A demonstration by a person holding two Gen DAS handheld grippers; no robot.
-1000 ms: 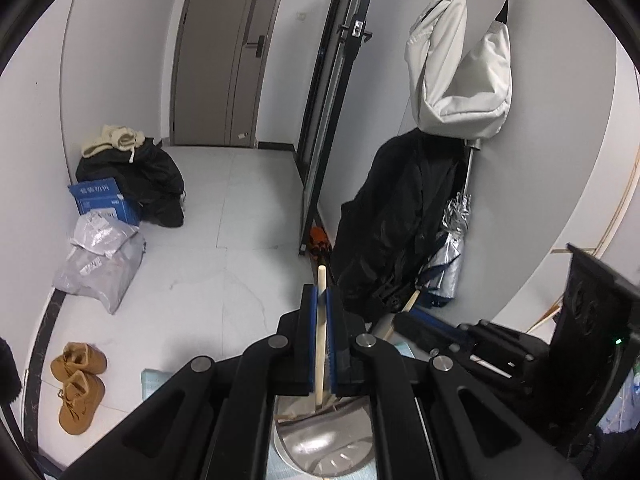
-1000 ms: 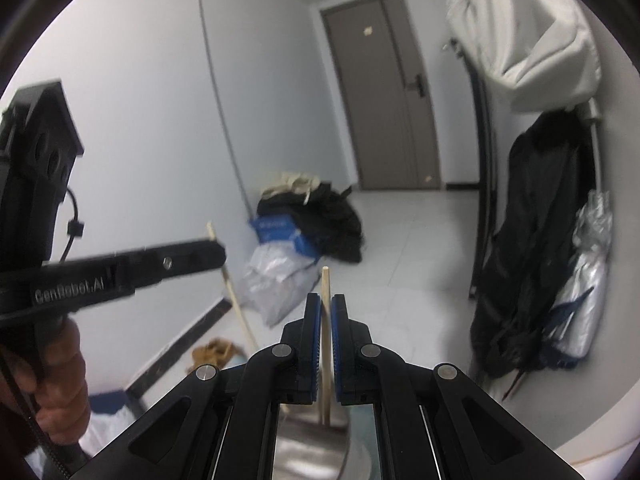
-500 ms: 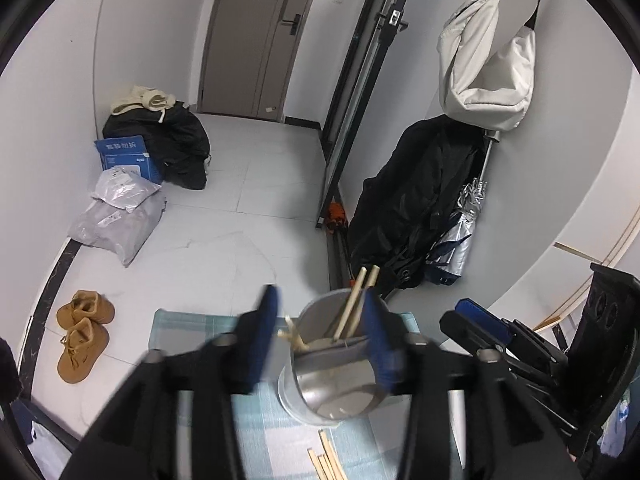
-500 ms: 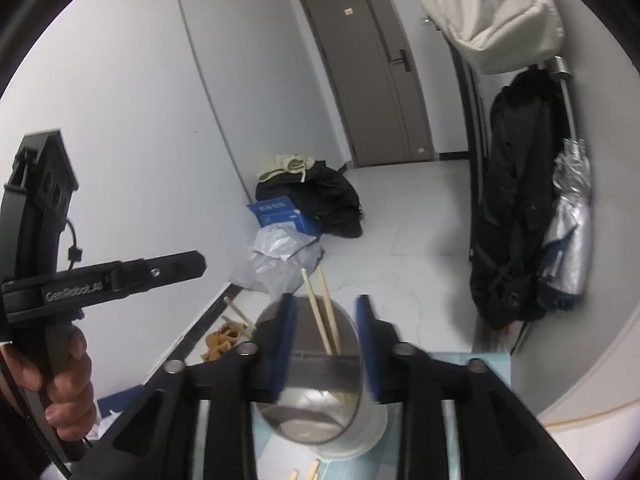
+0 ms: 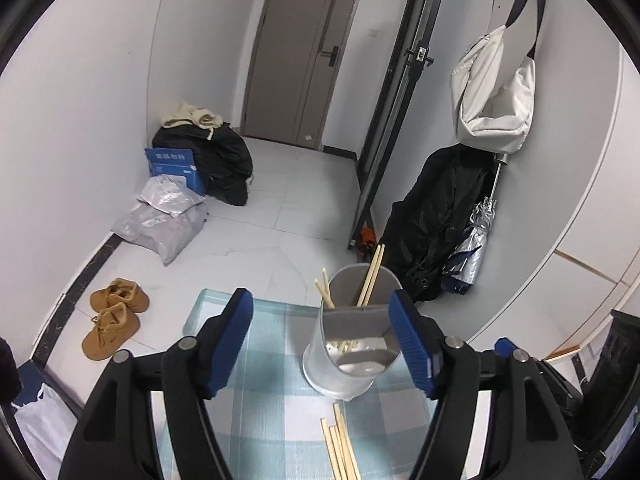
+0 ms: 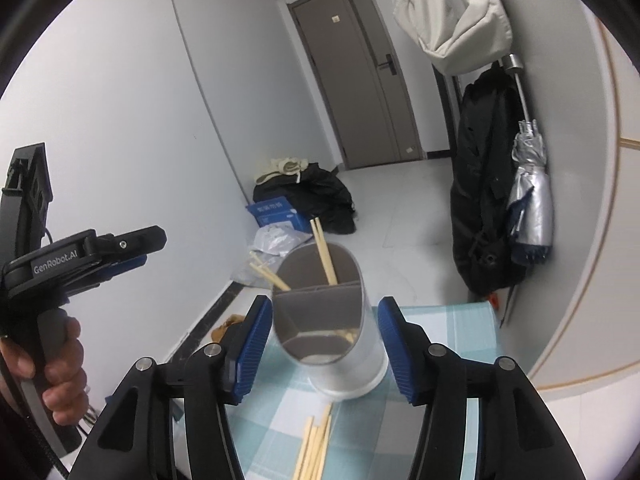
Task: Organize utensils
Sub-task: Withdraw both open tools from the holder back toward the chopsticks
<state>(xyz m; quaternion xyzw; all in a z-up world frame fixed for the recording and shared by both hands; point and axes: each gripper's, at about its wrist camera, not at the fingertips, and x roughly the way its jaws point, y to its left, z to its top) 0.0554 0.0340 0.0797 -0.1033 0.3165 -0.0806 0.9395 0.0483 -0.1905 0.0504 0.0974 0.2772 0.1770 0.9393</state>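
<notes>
Both grippers, left (image 5: 322, 338) and right (image 6: 320, 346), just opened, empty; released chopsticks (image 5: 371, 276) now in holder (image 5: 340, 364)

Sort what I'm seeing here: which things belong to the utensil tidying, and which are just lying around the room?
Part of the job:
- metal holder
- chopsticks standing in it
- loose chopsticks on the checked cloth
- left hand-held gripper and right hand-held gripper, both open with nothing between the pads

Just lying about:
- brown shoes
- blue box
- grey bags
- white bag
- folded umbrella
</notes>
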